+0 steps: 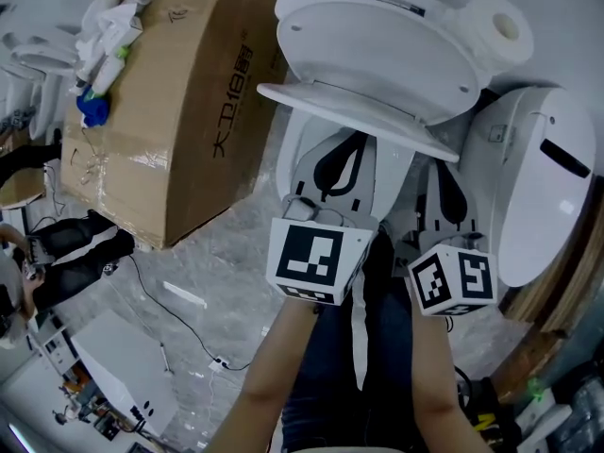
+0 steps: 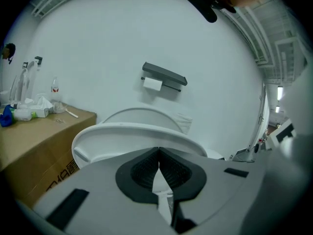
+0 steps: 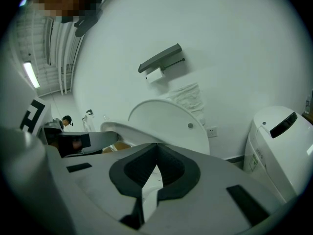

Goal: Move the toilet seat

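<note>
The toilet seat [image 1: 349,109] sits in the upper middle of the head view. It is tilted partway up from the bowl, and the lid [image 1: 377,36] stands raised behind it. The seat's front edge overhangs the tips of both tools, so I cannot tell whether they touch its underside.

The left tongs [image 2: 159,148] are closed tip to tip with nothing between them, and the seat's rim curves just beyond. The right tongs [image 3: 157,145] are also pressed together and empty, pointing at the seat's edge and the lid. Each tool carries a cube with black-and-white square markers [image 1: 316,258], low in the middle of the head view.

On the wall above the toilet is a grey holder [image 2: 164,75] with a paper roll [image 2: 152,83] under it. A white bin-like unit with a dark slot [image 1: 547,177] stands at the right. It has a small label on its side that is too small to read.

A cardboard box [image 1: 160,111] fills the upper left. Chinese characters with "18" among them are printed on its side, and I cannot read the rest with certainty. Bottles and tissues [image 1: 104,36] lie on top of it. A thin cable [image 1: 179,319] trails over the grey floor at the lower left.
</note>
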The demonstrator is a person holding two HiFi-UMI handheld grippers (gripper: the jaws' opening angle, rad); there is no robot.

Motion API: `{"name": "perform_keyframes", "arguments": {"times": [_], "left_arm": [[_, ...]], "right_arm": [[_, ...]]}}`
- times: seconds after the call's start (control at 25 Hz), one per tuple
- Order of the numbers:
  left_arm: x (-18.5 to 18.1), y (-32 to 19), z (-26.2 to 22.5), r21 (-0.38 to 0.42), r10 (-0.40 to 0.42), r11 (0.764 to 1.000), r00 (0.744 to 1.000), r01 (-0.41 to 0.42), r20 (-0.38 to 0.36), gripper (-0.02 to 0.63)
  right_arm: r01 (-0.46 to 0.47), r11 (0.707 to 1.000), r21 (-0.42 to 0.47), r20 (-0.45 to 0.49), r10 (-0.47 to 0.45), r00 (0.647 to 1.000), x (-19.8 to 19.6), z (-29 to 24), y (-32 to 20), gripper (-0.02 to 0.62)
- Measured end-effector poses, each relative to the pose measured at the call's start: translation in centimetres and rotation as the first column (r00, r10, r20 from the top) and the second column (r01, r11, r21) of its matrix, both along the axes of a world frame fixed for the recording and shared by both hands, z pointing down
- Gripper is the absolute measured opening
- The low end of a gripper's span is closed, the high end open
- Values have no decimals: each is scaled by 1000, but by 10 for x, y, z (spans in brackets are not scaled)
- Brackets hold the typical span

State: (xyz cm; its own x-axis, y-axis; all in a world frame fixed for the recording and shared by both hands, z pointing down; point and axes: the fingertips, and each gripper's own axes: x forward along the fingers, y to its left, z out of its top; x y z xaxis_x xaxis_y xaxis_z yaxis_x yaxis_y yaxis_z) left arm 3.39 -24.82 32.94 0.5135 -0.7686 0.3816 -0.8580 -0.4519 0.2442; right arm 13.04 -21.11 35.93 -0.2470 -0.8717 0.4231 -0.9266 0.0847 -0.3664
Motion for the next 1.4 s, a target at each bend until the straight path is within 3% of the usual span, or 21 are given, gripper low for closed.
{"name": "perform_keyframes", "arguments": {"times": [0.36, 1.08, 1.4], "left_arm": [[10, -25, -4, 20, -7, 1000, 1000, 7, -20, 17], [25, -69, -8, 35, -34, 999, 998, 36, -56, 17], [30, -84, -9, 44, -44, 998, 997, 47, -70, 17]], "right_arm": [[9, 998, 69, 22, -10, 1000, 10, -5, -25, 17], [-54, 995, 82, 53, 49, 997, 32, -5, -65, 17], [-53, 990, 127, 45, 47, 998, 39, -10, -76, 17]]}}
